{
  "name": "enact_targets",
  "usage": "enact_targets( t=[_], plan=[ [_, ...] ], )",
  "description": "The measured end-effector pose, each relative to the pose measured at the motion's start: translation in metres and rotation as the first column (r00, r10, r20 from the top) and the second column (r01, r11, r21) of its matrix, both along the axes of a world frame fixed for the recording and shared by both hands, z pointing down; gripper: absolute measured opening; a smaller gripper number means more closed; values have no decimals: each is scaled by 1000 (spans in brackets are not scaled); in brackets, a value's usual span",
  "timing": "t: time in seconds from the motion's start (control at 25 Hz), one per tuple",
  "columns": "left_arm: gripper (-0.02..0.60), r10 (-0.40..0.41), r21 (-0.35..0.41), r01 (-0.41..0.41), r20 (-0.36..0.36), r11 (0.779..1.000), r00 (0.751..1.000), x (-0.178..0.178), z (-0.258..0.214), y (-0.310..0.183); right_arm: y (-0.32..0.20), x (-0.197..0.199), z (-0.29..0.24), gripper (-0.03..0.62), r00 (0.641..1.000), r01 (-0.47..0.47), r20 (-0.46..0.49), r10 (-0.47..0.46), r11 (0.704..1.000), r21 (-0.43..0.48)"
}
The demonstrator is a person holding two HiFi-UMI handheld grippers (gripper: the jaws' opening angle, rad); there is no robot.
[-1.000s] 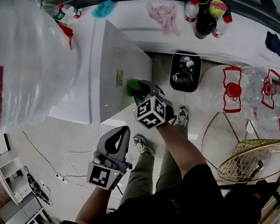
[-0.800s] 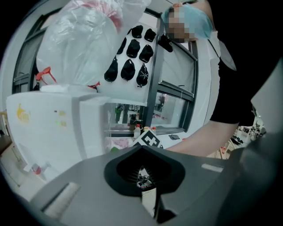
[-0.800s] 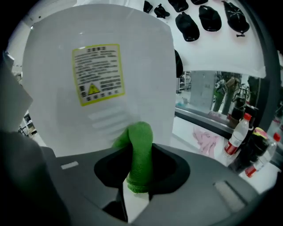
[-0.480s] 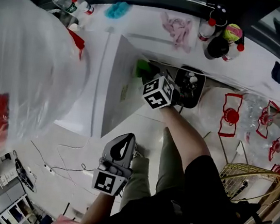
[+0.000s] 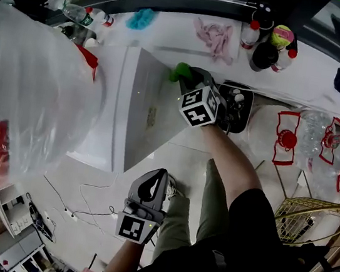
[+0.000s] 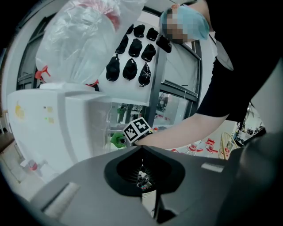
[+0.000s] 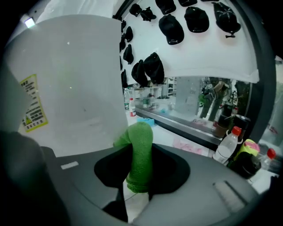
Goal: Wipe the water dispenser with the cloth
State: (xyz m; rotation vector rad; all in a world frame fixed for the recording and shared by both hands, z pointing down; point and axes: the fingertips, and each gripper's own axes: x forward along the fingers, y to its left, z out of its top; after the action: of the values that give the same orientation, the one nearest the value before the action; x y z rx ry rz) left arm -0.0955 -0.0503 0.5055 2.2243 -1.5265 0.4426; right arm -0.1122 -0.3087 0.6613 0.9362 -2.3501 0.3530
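The white water dispenser (image 5: 145, 112) stands at the left, with a big translucent water bottle (image 5: 32, 86) on top. My right gripper (image 5: 190, 78) is shut on a green cloth (image 5: 181, 72) and presses it against the far upper corner of the dispenser's side panel. In the right gripper view the cloth (image 7: 140, 148) hangs folded between the jaws of my right gripper (image 7: 138, 164), beside the panel (image 7: 70, 75) and its yellow label (image 7: 31, 103). My left gripper (image 5: 153, 177) hangs low over the floor, shut and empty, and points at the dispenser (image 6: 66, 123).
Behind the dispenser runs a white counter (image 5: 307, 64) with bottles (image 5: 261, 35), a pink rag (image 5: 216, 38) and a blue rag (image 5: 142, 17). A black bin (image 5: 237, 107), empty jugs with red handles (image 5: 289, 140) and a gold wire basket (image 5: 313, 217) stand to the right. Cables (image 5: 77, 207) lie on the floor.
My right gripper has slid the green cloth along the dispenser's side panel, from near the label to the far upper corner. The left gripper has kept its place.
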Motion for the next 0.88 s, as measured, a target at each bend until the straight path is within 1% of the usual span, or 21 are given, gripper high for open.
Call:
enact_targets(
  t=[0.12,0.2,0.4,0.52,0.6,0.72,0.88],
  plan=[
    [2,25,6,-25,0,1000,1000,-4,0,4,32,16,-1,115,1000,-15,12,16,1000,-8],
    [2,49,19,-49,2,999,999,-5,-1,7,63,28,7,115,1000,-23,8,23,999,-25],
    [2,131,28,-131,8,991,991,-5,-2,22,155,41,38,115,999,-37,-9,37,993,-113],
    [2,184,28,-185,26,982,983,-4,1,33,201,34,52,115,999,-48,7,50,985,-166],
    [2,203,25,-203,32,979,979,-3,6,37,225,27,61,115,998,-51,18,55,980,-194],
    [2,205,18,-205,38,979,978,-6,12,41,250,12,72,115,998,-37,37,47,973,-226],
    [2,189,17,-190,39,982,981,-9,13,40,258,-7,77,115,998,6,68,11,969,-248]
  ],
)
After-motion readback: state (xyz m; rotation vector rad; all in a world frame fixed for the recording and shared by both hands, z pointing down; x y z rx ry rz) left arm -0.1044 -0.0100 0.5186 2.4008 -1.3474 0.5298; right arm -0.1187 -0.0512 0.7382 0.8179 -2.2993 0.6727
